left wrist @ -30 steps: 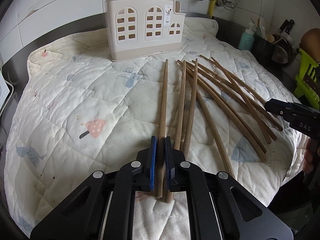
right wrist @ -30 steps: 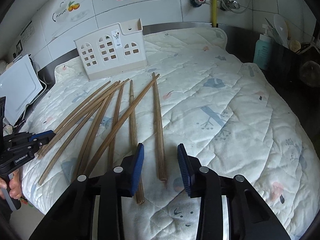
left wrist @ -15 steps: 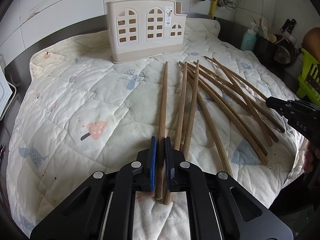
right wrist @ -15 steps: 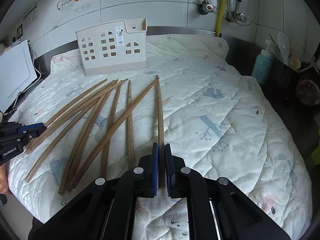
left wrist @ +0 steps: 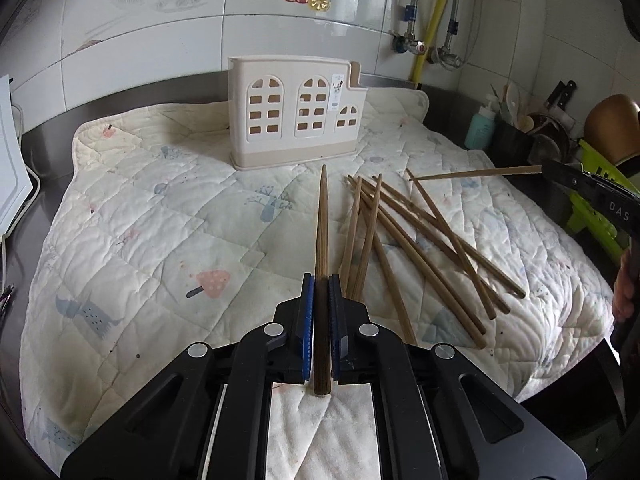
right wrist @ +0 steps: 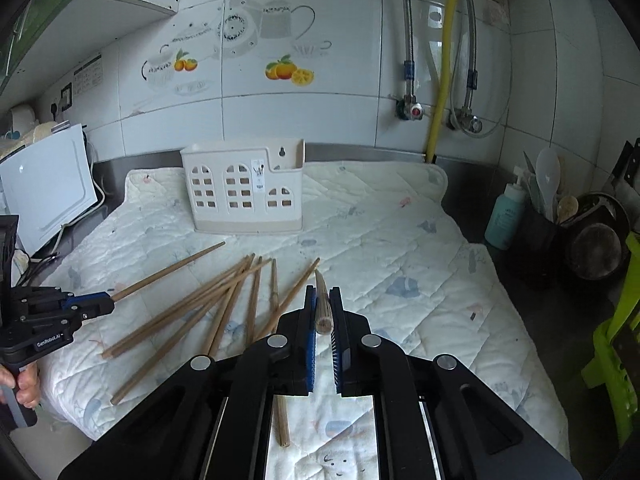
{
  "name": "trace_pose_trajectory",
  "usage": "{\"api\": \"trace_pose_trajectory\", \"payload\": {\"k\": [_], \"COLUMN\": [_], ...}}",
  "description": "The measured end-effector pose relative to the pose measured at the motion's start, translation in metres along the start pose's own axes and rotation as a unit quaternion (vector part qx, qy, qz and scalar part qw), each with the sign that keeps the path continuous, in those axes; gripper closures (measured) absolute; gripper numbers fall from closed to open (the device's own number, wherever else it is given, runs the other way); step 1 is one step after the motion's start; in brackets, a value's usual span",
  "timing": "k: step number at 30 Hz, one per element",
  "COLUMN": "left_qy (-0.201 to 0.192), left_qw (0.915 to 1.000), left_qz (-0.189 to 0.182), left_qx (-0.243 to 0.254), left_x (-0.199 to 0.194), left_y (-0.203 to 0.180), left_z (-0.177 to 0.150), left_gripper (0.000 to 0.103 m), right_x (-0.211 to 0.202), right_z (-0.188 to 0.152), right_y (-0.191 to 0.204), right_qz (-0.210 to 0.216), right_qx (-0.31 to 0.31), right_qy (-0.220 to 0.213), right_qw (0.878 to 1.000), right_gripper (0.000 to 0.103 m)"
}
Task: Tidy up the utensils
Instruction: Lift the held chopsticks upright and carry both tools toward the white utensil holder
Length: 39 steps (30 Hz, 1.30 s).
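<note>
My left gripper (left wrist: 321, 285) is shut on one wooden chopstick (left wrist: 321, 236), which is raised off the quilted mat (left wrist: 160, 220) and points at the cream utensil holder (left wrist: 296, 116). My right gripper (right wrist: 322, 295) is shut on a second chopstick (right wrist: 321, 300), seen end-on and lifted clear. Each gripper shows in the other's view: the right gripper (left wrist: 560, 174) with its chopstick (left wrist: 476, 173), the left gripper (right wrist: 106, 303) with its chopstick (right wrist: 172, 268). Several loose chopsticks (left wrist: 400, 236) (right wrist: 232, 300) lie fanned on the mat in front of the holder (right wrist: 240, 188).
A white appliance (right wrist: 44, 184) stands beyond the mat's left edge. On the right are a teal bottle (right wrist: 504, 216), a dark pot of utensils (right wrist: 540, 236) and a green rack (right wrist: 616, 340). Tiled wall and pipes rise behind the holder.
The right gripper went from open to shut on a chopstick. Both grippers have risen, each lifting its chopstick off the mat, and the views now tilt up toward the wall.
</note>
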<state>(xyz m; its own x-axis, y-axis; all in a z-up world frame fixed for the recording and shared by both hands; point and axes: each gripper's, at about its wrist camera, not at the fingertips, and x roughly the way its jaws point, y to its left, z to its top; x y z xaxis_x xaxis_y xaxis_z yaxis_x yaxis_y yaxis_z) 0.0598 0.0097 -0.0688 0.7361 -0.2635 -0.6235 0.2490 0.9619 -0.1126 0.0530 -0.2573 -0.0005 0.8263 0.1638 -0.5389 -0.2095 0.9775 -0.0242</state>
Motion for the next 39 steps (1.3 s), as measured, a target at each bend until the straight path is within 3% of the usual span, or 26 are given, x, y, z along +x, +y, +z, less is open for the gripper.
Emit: {"api": "trace_pose_trajectory", "payload": {"k": [6, 10, 21, 28, 39], "left_qy": [-0.026, -0.023, -0.035, -0.059, 0.013], "left_qw": [0.9996, 0.9993, 0.9992, 0.998, 0.9986], "left_qz": [-0.007, -0.027, -0.018, -0.02, 0.016], "left_qx": [-0.001, -0.009, 0.007, 0.01, 0.049], "left_x": [-0.02, -0.028, -0.051, -0.068, -0.046], "left_y": [-0.001, 0.005, 0.011, 0.018, 0.035], "left_z": [0.014, 0.026, 0.045, 0.087, 0.165], "left_gripper": [0.098, 0.098, 0.097, 0.097, 0.097], "right_x": [-0.006, -0.013, -0.033, -0.033, -0.016], "right_z": [0.032, 0.057, 0.107, 0.131, 0.172], "right_y": [0.003, -0.001, 0.006, 0.011, 0.014], "right_qz": [0.025, 0.045, 0.057, 0.065, 0.074], "right_qx": [-0.029, -0.034, -0.059, -0.064, -0.07], "right_qy": [-0.008, -0.017, -0.061, -0.08, -0.105], "right_qw": [0.999, 0.998, 0.995, 0.993, 0.989], "right_gripper": [0.097, 0.097, 0.097, 0.097, 0.097]}}
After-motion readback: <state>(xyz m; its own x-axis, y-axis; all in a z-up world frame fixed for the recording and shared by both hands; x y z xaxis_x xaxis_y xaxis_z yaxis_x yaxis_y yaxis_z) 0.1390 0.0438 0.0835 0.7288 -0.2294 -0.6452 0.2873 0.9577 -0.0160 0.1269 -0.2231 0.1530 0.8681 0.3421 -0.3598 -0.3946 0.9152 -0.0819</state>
